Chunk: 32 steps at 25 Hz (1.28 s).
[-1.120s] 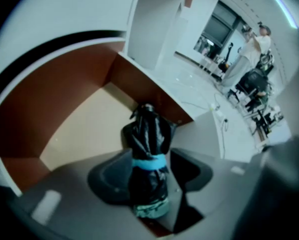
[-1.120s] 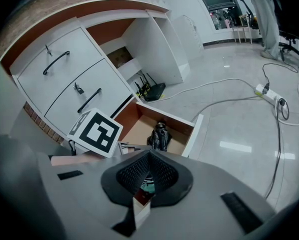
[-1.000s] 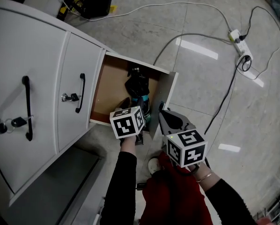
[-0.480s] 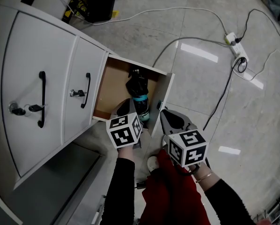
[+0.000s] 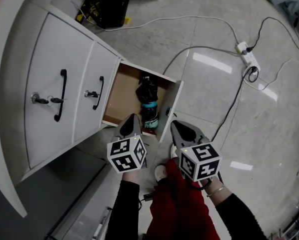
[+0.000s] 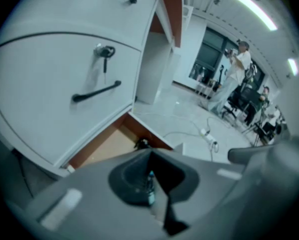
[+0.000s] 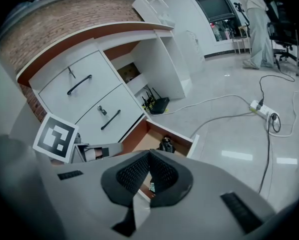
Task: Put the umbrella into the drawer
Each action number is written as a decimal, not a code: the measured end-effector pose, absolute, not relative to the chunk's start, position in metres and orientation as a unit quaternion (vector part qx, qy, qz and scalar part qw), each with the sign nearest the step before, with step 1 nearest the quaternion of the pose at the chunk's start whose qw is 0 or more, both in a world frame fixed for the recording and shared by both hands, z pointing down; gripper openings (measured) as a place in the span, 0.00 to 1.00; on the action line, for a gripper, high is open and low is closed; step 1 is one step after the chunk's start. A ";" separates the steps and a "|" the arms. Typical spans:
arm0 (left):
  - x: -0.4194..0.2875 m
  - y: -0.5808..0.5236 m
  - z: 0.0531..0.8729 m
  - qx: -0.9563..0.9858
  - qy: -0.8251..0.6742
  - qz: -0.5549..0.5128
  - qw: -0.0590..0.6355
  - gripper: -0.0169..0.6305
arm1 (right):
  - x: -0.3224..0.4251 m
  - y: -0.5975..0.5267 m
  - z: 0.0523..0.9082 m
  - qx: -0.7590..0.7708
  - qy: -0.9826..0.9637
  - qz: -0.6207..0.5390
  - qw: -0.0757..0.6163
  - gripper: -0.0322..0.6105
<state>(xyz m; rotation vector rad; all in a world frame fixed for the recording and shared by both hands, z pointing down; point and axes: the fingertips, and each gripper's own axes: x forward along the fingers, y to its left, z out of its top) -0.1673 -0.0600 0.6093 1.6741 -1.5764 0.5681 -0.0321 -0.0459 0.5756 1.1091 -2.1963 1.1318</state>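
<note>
You hold your left gripper [image 5: 131,120] and right gripper [image 5: 179,127] just short of the open drawer [image 5: 120,95], angled downward, each with jaws pressed together on nothing. The umbrella [image 5: 148,104], folded, black with a teal band, lies inside the drawer.

- Head view: from my head, facing steeply down, well above the floor; open drawer [image 5: 120,95] at 11 o'clock.
- Left gripper view: rides my left gripper [image 6: 150,153], looking along its jaws; drawer near, at 8 o'clock.
- Right gripper view: rides my right gripper [image 7: 149,154]; drawer at 6 o'clock.
- All three share the drawer and power strip [image 5: 244,51].
</note>
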 end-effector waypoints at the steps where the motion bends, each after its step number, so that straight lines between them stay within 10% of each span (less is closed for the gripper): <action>1: -0.167 -0.057 0.602 0.656 -0.618 0.217 0.375 0.03 | -0.032 -0.045 0.571 0.401 -0.794 0.405 0.214 0.05; 32: -0.160 0.056 0.445 0.686 -0.625 0.134 0.348 0.03 | -0.028 0.031 0.447 0.391 -0.822 0.384 0.153 0.05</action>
